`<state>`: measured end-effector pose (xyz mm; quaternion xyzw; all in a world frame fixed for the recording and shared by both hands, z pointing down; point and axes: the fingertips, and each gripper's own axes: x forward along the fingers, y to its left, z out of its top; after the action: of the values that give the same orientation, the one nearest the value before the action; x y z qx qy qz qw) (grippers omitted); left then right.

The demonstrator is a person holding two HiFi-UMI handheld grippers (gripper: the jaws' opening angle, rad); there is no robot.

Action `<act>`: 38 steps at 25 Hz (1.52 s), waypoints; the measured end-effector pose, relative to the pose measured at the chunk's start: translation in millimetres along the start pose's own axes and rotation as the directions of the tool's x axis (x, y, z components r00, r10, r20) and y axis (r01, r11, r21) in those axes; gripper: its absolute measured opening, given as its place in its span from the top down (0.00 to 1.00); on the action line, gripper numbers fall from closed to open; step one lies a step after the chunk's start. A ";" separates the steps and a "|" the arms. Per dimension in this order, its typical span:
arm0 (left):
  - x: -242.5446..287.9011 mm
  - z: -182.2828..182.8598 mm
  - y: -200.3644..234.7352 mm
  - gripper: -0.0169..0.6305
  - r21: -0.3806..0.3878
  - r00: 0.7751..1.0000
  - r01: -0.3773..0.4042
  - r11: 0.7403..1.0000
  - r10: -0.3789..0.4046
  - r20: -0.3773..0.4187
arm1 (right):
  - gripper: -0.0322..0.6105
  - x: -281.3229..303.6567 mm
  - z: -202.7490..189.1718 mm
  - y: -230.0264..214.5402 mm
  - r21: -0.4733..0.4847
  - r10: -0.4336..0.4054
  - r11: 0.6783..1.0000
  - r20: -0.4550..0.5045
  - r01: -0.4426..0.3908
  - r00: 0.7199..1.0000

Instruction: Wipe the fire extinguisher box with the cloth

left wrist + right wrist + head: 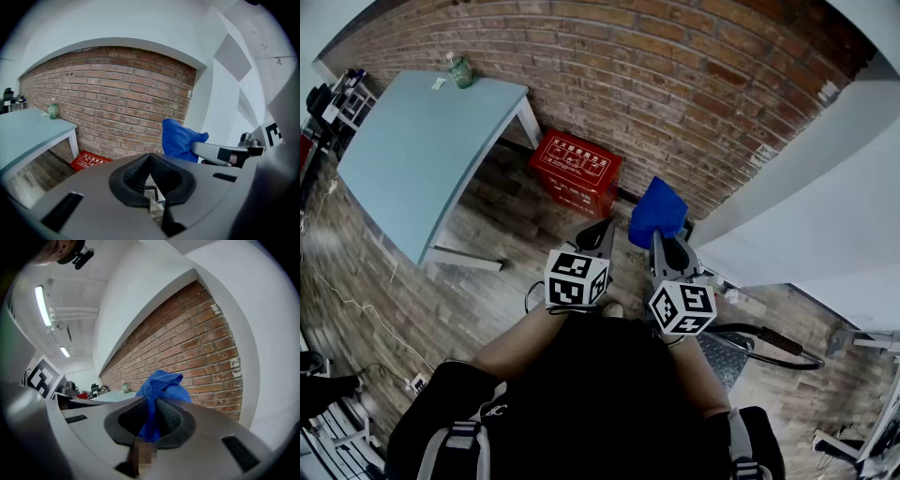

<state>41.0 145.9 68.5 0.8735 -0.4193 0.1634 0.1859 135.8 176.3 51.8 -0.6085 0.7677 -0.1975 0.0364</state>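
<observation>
In right gripper (151, 404), blue cloth (165, 384)

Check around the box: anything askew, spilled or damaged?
Nothing stands out. The fire extinguisher box sits on the floor by the brick wall; the cloth is clamped in the right hand-held gripper.

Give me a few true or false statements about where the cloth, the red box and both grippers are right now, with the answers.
1. The right gripper is clamped on the blue cloth. True.
2. The cloth is pressed against the fire extinguisher box. False: it is held up in the air, apart from the box.
3. The left gripper carries a sponge. False: its jaws are together with nothing between them.
4. The box stands on the floor against the brick wall. True.
</observation>
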 end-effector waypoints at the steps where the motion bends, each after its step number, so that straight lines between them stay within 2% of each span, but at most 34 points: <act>1: 0.1 -1.0 2.9 0.96 -0.003 1.000 -0.004 1.000 0.004 -0.004 | 0.88 3.8 -1.3 0.9 -0.007 0.008 1.000 -0.007 -0.008 1.000; 6: -0.3 -4.6 25.5 0.96 -0.020 0.999 -0.036 0.999 0.036 -0.016 | 0.88 26.7 -10.8 6.9 -0.023 0.032 0.999 -0.048 -0.033 0.998; 11: 5.9 -6.9 59.4 0.96 -0.073 0.996 -0.086 0.994 0.084 -0.025 | 0.88 53.3 -23.2 14.6 -0.047 0.061 0.997 -0.115 -0.067 0.991; 17: 44.0 -5.3 104.2 0.96 -0.119 0.996 -0.087 0.989 0.086 -0.010 | 0.88 100.3 -32.1 5.7 -0.093 0.071 0.991 -0.200 -0.091 0.977; 24: 89.7 5.8 159.8 0.96 -0.198 0.994 -0.108 0.974 0.102 -0.041 | 0.88 161.1 -45.7 -24.6 -0.129 0.042 0.988 -0.324 -0.088 0.945; 31: 134.5 12.2 217.5 0.96 -0.197 0.995 -0.084 0.977 0.073 -0.067 | 0.88 239.9 -64.6 -33.9 -0.094 0.036 0.992 -0.426 -0.084 0.904; 35: 168.1 -0.8 238.1 0.96 -0.196 0.996 -0.056 0.979 0.042 -0.075 | 0.88 283.7 -76.6 -58.6 -0.096 0.038 0.992 -0.417 -0.085 0.908; 38: 190.5 -14.8 255.3 0.96 -0.168 0.997 -0.048 0.985 0.037 -0.074 | 0.88 310.5 -89.5 -74.7 -0.079 0.083 0.989 -0.396 -0.125 0.915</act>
<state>-50.1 -123.1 213.5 0.8391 -0.4434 0.1617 0.2705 98.3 -108.6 217.3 -0.5161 0.7999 -0.2730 -0.1386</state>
